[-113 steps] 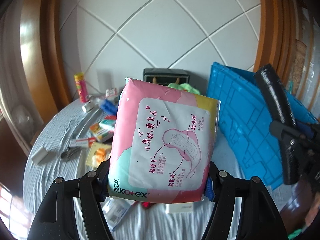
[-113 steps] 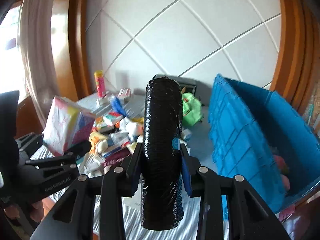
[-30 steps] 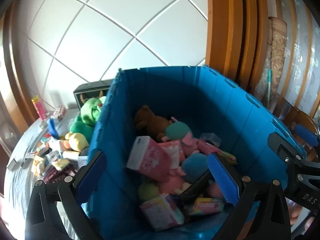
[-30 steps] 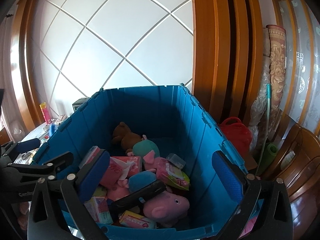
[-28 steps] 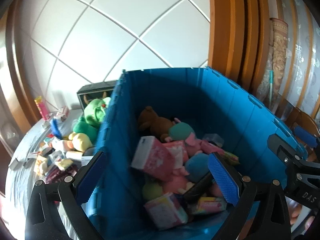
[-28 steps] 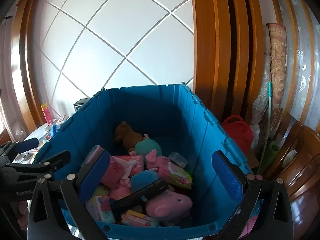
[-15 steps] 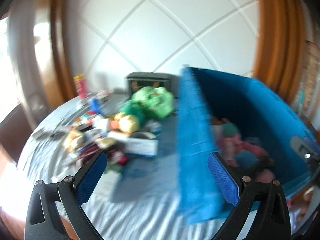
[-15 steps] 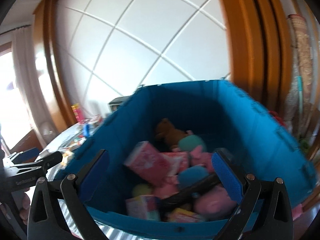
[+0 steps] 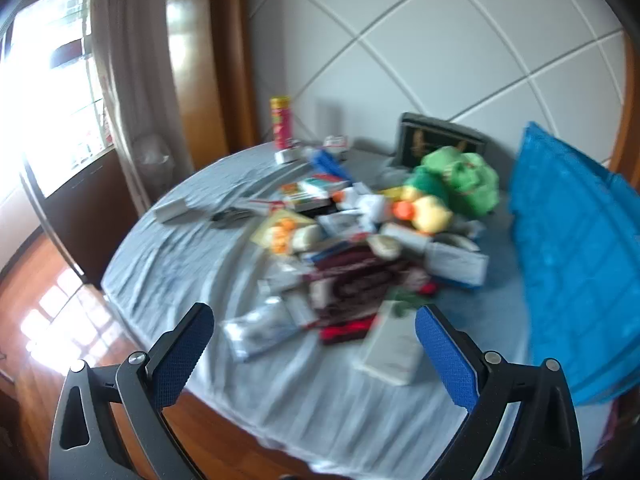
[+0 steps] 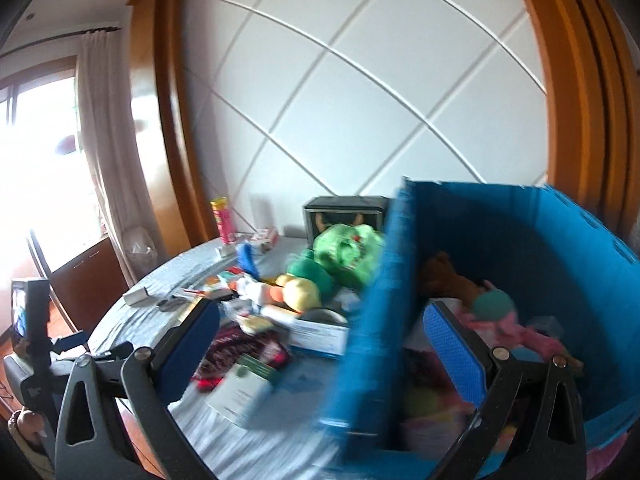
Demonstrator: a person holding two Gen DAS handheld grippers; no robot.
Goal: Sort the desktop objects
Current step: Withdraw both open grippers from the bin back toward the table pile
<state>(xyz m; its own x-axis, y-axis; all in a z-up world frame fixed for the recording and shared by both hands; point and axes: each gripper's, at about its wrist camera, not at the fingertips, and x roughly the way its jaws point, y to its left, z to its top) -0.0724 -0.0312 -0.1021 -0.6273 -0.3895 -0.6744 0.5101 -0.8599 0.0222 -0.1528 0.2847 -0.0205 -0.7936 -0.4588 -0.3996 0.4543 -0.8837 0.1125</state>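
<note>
Left hand-held gripper (image 9: 314, 350) and right hand-held gripper (image 10: 322, 346) gape wide, empty.

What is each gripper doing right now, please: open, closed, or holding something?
Left gripper: open, holding nothing, above the cluttered table.
Right gripper: open, holding nothing, at the blue bin.

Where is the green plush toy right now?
Left wrist view: the green plush toy lies at the table's far right, between the dark box and blue plastic crate.
</note>
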